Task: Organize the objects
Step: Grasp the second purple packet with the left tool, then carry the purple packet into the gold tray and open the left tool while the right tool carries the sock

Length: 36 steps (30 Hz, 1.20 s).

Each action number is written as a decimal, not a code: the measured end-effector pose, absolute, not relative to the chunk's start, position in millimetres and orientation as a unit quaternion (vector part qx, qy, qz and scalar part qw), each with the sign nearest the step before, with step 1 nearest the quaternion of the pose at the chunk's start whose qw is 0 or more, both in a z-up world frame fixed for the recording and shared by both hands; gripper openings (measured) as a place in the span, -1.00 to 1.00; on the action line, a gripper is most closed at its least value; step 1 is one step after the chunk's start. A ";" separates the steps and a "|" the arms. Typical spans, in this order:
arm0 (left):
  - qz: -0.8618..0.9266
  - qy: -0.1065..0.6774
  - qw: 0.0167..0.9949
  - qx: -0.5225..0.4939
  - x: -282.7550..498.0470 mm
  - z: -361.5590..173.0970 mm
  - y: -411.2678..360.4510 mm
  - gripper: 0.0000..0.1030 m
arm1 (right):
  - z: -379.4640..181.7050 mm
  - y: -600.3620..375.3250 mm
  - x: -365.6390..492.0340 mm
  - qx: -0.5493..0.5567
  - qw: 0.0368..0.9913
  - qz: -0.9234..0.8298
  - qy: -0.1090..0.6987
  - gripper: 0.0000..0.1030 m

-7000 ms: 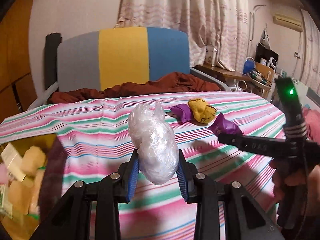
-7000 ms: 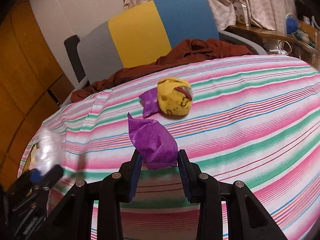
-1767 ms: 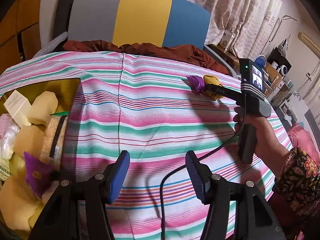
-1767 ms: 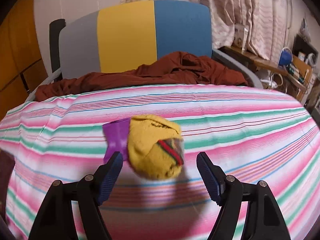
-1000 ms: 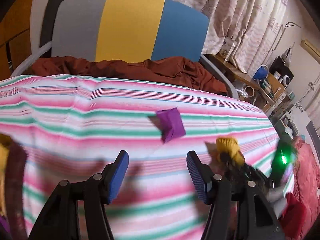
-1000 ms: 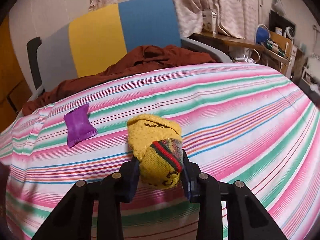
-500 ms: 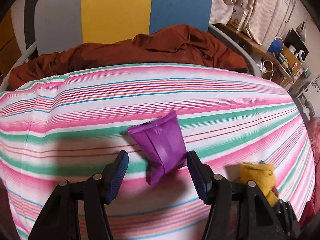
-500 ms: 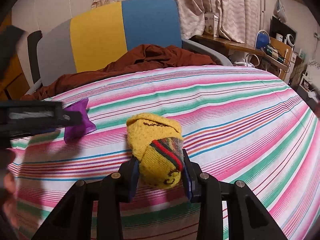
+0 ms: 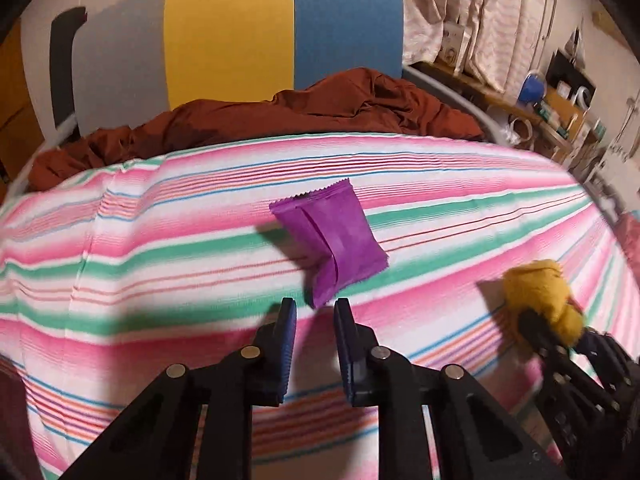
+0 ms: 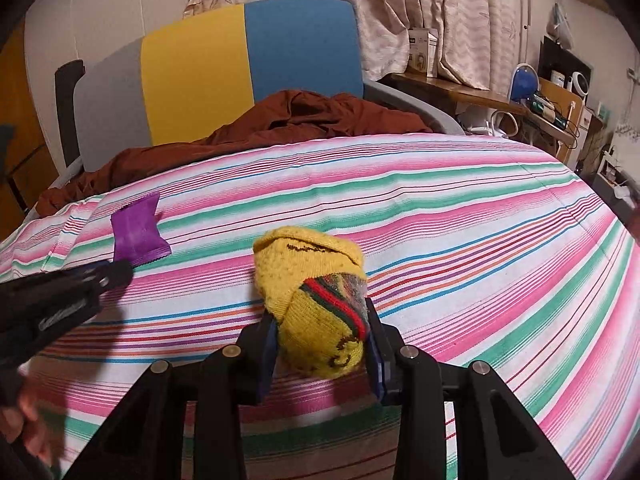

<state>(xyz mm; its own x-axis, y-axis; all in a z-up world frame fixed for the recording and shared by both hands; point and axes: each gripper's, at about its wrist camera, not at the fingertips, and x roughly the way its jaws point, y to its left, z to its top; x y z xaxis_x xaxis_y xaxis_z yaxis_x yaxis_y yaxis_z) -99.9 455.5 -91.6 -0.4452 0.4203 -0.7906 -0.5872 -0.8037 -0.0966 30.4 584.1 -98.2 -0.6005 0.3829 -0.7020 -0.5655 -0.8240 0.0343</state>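
Left wrist view first: the left gripper [image 9: 315, 309] sits low over the striped cloth [image 9: 160, 272], its blue pads drawn in to a narrow gap, and the bottom corner of the purple packet [image 9: 334, 236] pokes down just at that gap. Whether the pads actually pinch it, I cannot tell. The packet lies crumpled on a green stripe, near the middle of the bed. Off to the right, the yellow sock [image 9: 540, 300] is bundled up in the black frame of the other tool (a bit blurred at that edge). Behind the cloth there is a heap of brown fabric [image 9: 320, 108] and a grey, yellow and blue headboard [image 9: 228, 40]. Now the right wrist view: the right gripper [image 10: 322, 344] is clamped on the sock [image 10: 316, 300], pads pressing both sides of the rolled bundle, its red and green cuff band facing the camera, held up over the cloth [image 10: 480, 240]. Over on the left the packet [image 10: 136, 234] lies flat on the stripes, and the left gripper [image 10: 108, 274] reaches in with its tip at the packet's near edge. Curtains [image 10: 400, 8] hang behind, with a cluttered shelf [image 10: 540, 108] to the right.
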 end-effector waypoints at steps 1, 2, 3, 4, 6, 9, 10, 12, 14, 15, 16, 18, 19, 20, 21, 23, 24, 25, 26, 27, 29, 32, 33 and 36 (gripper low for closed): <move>0.847 0.090 0.295 -0.432 -98.5 -89.6 450.7 -0.64 | -98.0 583.6 30.1 -0.358 0.269 0.885 0.126 -0.26; 0.849 0.084 0.292 -0.432 -98.7 -88.4 448.5 -0.63 | -97.8 583.3 30.2 -0.358 0.269 0.885 0.125 -0.26; 0.845 0.073 0.297 -0.438 -100.8 -87.8 447.4 -0.53 | -97.5 583.6 30.7 -0.358 0.269 0.886 0.125 -0.26; 0.842 0.068 0.299 -0.444 -104.0 -87.3 449.6 -0.32 | -97.4 583.8 30.8 -0.358 0.269 0.885 0.126 -0.26; 0.849 0.063 0.287 -0.438 -108.6 -81.5 453.9 -0.08 | -97.3 584.1 31.2 -0.358 0.268 0.886 0.127 -0.26; 0.851 0.044 0.281 -0.441 -118.6 -74.1 464.7 0.08 | -97.2 585.2 31.6 -0.358 0.267 0.886 0.128 -0.26; 0.849 0.041 0.278 -0.448 -123.8 -73.4 472.5 0.11 | -97.1 585.4 31.5 -0.358 0.267 0.886 0.127 -0.26; 0.848 0.044 0.271 -0.453 -128.8 -73.6 481.5 0.11 | -97.3 585.5 30.7 -0.360 0.267 0.885 0.126 -0.25; 0.849 0.046 0.267 -0.455 -135.1 -74.6 493.3 0.11 | -97.5 585.6 30.3 -0.361 0.267 0.885 0.124 -0.25; 0.848 0.049 0.265 -0.457 -136.8 -76.9 497.1 0.11 | -97.6 585.4 30.1 -0.361 0.268 0.885 0.123 -0.25; 0.845 0.055 0.263 -0.462 -139.1 -80.2 502.4 0.11 | -97.8 585.4 30.0 -0.361 0.268 0.885 0.123 -0.24; 0.845 0.066 0.258 -0.463 -140.8 -87.8 506.4 -0.20 | -98.0 585.2 29.2 -0.362 0.267 0.884 0.122 -0.24; 0.846 0.069 0.257 -0.462 -141.3 -91.7 505.2 -0.25 | -98.0 585.2 29.3 -0.362 0.268 0.884 0.122 -0.24; 0.846 0.066 0.262 -0.459 -140.8 -92.7 503.1 -0.25 | -98.0 585.2 29.6 -0.362 0.267 0.885 0.121 -0.24; 0.848 0.067 0.269 -0.452 -138.9 -93.1 501.0 -0.26 | -97.8 585.1 29.7 -0.363 0.267 0.884 0.121 -0.24; 0.848 0.083 0.282 -0.441 -134.1 -92.7 498.6 -0.29 | -97.6 585.5 29.6 -0.363 0.268 0.884 0.120 -0.23; 0.848 0.086 0.287 -0.437 -131.0 -91.4 495.5 -0.30 | -97.7 585.5 29.5 -0.363 0.268 0.884 0.119 -0.23; 0.849 0.085 0.288 -0.436 -128.7 -90.5 492.2 -0.31 | -97.8 585.2 29.6 -0.363 0.268 0.884 0.119 -0.23; 0.850 0.083 0.287 -0.434 -125.0 -89.7 486.7 -0.31 | -97.7 585.1 29.6 -0.363 0.268 0.884 0.118 -0.23; 0.851 0.082 0.287 -0.432 -121.0 -89.5 480.6 -0.31 | -97.5 585.2 29.8 -0.363 0.269 0.884 0.118 -0.23; 0.853 0.085 0.288 -0.427 -112.6 -88.6 469.3 -0.31 | -97.6 585.1 29.5 -0.363 0.269 0.885 0.117 -0.24; 0.857 0.082 0.290 -0.417 -98.0 -81.6 449.8 -0.31 | -97.8 584.6 29.2 -0.363 0.270 0.885 0.114 -0.24; 0.859 0.078 0.289 -0.415 -93.5 -78.6 442.4 -0.31 | -97.8 583.9 28.9 -0.363 0.270 0.885 0.113 -0.24; 0.867 0.065 0.282 -0.406 -80.6 -67.6 419.6 -0.31 | -97.3 580.5 27.8 -0.364 0.273 0.885 0.105 -0.24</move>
